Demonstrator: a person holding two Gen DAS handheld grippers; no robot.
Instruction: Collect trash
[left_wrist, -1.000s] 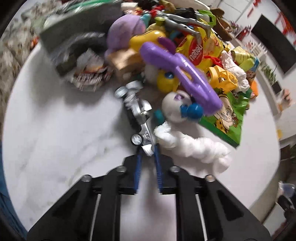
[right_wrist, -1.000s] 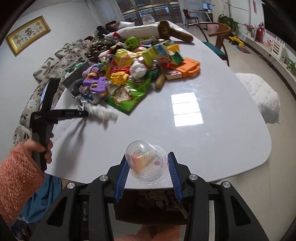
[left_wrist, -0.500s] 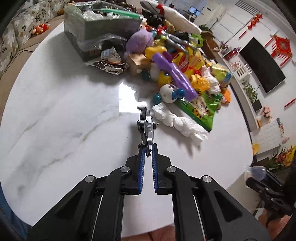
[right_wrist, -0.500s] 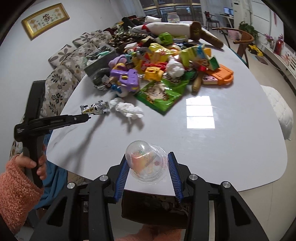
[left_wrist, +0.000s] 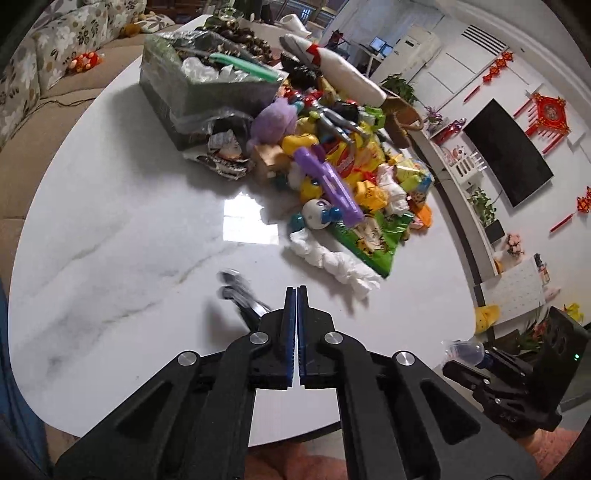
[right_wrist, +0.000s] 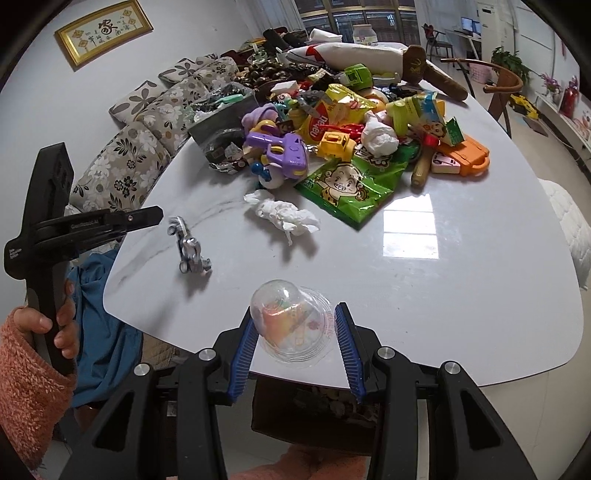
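My left gripper (left_wrist: 297, 291) hovers over the white table (left_wrist: 110, 240); its jaws are closing the last bit, blue pads together with nothing between them. A silver toy car (left_wrist: 240, 291), blurred, hangs loose just left of the fingers. In the right wrist view the car (right_wrist: 188, 247) sits tilted above its shadow, right of the left gripper (right_wrist: 160, 215). My right gripper (right_wrist: 295, 312) is shut on a clear plastic dome cup (right_wrist: 284, 317) with colourful scraps inside, at the table's near edge. A crumpled white tissue (right_wrist: 284, 216) lies before a green snack bag (right_wrist: 351, 184).
A heap of toys and wrappers (right_wrist: 332, 122) covers the far half of the table, with a grey box of rubbish (left_wrist: 207, 88) at its left. A dark bin (right_wrist: 314, 406) stands under the near table edge. A sofa with floral cushions (right_wrist: 122, 166) runs along the left.
The left gripper lifted away from the pile with the toy car in its jaws. Now the car has slipped out to the left and the jaws have closed. The right gripper kept the cup.
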